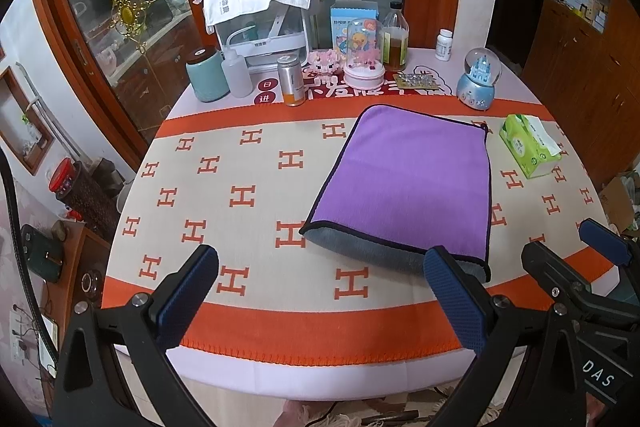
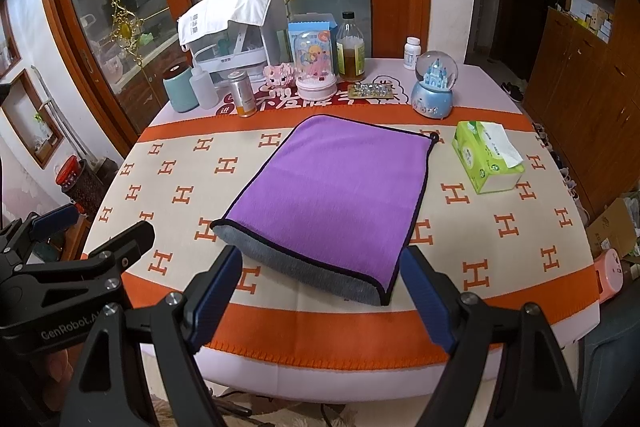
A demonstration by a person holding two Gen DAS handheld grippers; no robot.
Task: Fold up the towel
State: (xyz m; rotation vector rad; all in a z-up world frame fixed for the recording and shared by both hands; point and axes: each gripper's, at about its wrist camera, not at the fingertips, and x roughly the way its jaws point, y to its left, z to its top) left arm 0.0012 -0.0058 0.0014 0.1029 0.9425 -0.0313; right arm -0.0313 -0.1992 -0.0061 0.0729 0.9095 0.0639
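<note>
A purple towel [image 1: 404, 179] with a black hem and grey underside lies folded on the table; the fold with grey showing faces the near edge. It also shows in the right wrist view [image 2: 332, 195]. My left gripper [image 1: 320, 291] is open and empty, near the table's front edge, left of the towel's near end. My right gripper [image 2: 320, 291] is open and empty, just in front of the towel's near end. In the left wrist view the right gripper [image 1: 568, 247] shows at the right; in the right wrist view the left gripper [image 2: 92, 223] shows at the left.
The table [image 2: 500, 227] has an orange and cream H-pattern cloth. A green tissue pack [image 2: 486, 157] lies right of the towel. Along the back stand a snow globe [image 2: 434, 85], bottles, a teal canister [image 2: 180, 89], a pink dome toy and a white appliance.
</note>
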